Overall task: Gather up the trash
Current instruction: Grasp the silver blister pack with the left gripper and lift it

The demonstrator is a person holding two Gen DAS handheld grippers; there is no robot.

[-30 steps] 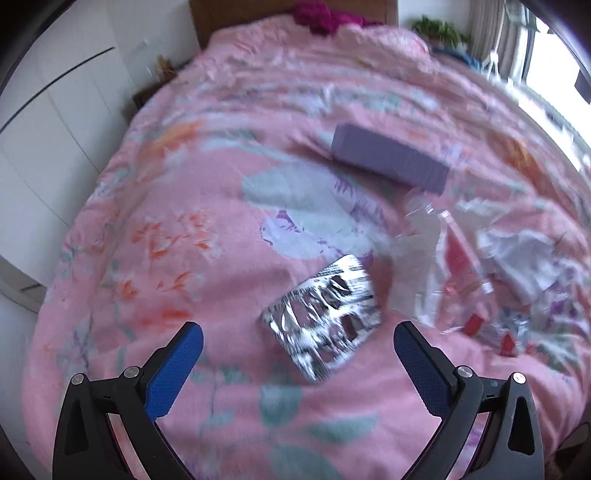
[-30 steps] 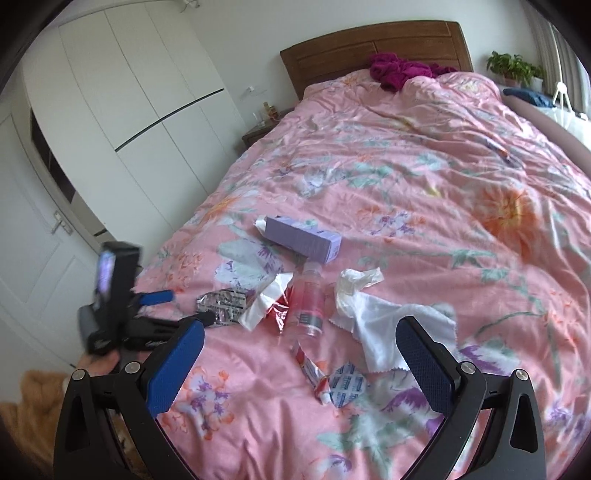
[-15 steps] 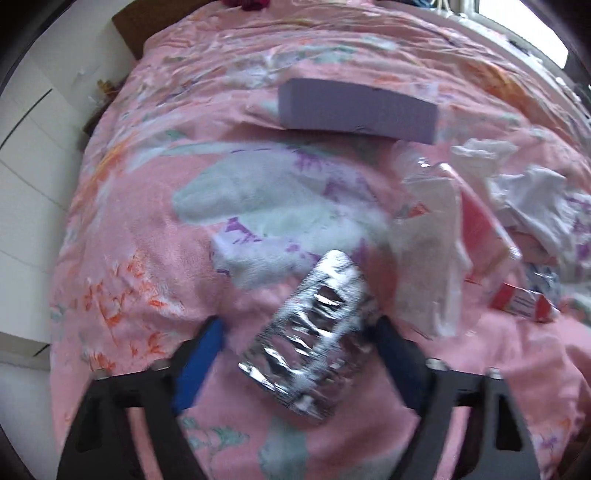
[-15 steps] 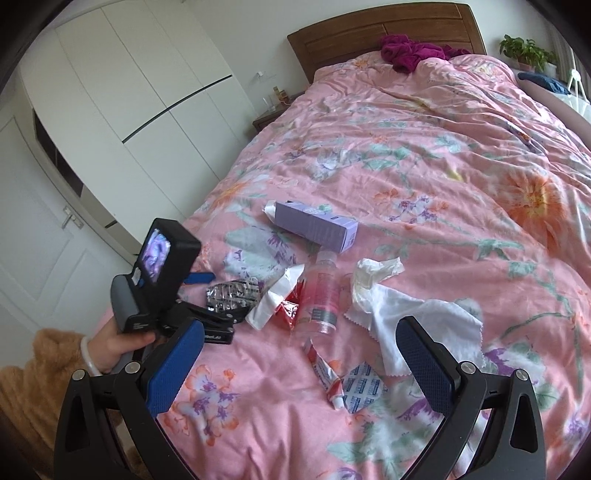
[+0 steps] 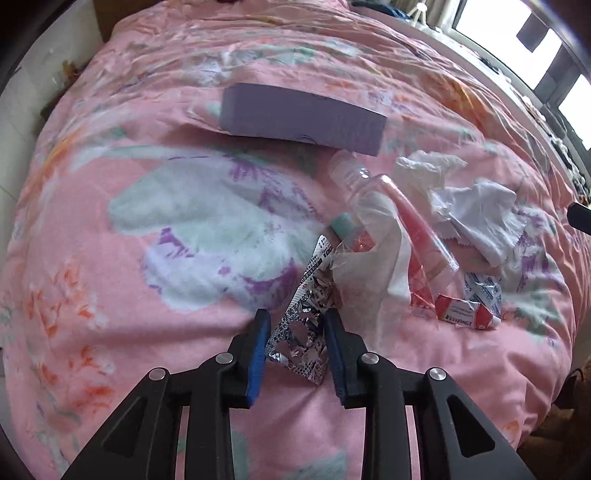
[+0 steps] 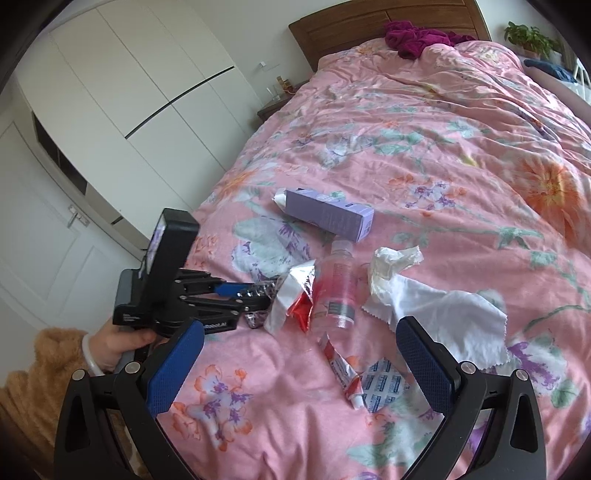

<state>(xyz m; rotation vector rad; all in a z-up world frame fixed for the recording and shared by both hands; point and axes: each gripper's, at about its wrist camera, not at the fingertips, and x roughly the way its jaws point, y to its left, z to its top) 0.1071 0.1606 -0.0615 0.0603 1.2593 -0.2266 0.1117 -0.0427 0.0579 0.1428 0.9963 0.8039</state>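
On the near left part of the bed (image 6: 461, 122), close to its left edge, we have a small heap of trash lying on the pink flowered quilt. We see the quilt's left edge falling away toward the white wardrobe (image 6: 122, 122), while toward 12 and 1 o'clock the bed runs on bare up to the wooden headboard (image 6: 384, 26), so that side gives us the most room.

Our left gripper (image 5: 295, 321) points steeply down, and its blue pads have just been closing; we see the silver pill sheet (image 5: 306, 317) between them, tilted up on its edge, with the pads right against its two faces, so we read it as pinched. It is crinkled foil, shiny, with punched-out pockets and small print along one rim. At its 1 o'clock, touching it, lies a torn white and red wrapper (image 5: 373, 280), and beyond that a clear bottle (image 5: 399, 210) with pink liquid.

A purple box (image 5: 303, 116) lies at 12 o'clock, well apart from the pill sheet. At 2 o'clock are a crumpled tissue (image 5: 424, 170) and a white cloth (image 5: 480, 218); at 3 o'clock, a red and white tube (image 5: 465, 315) beside a blue-printed sachet (image 5: 484, 291).

Our right gripper (image 6: 299, 365) hangs spread wide and empty above the quilt, the tube lying between its pads in its own view.
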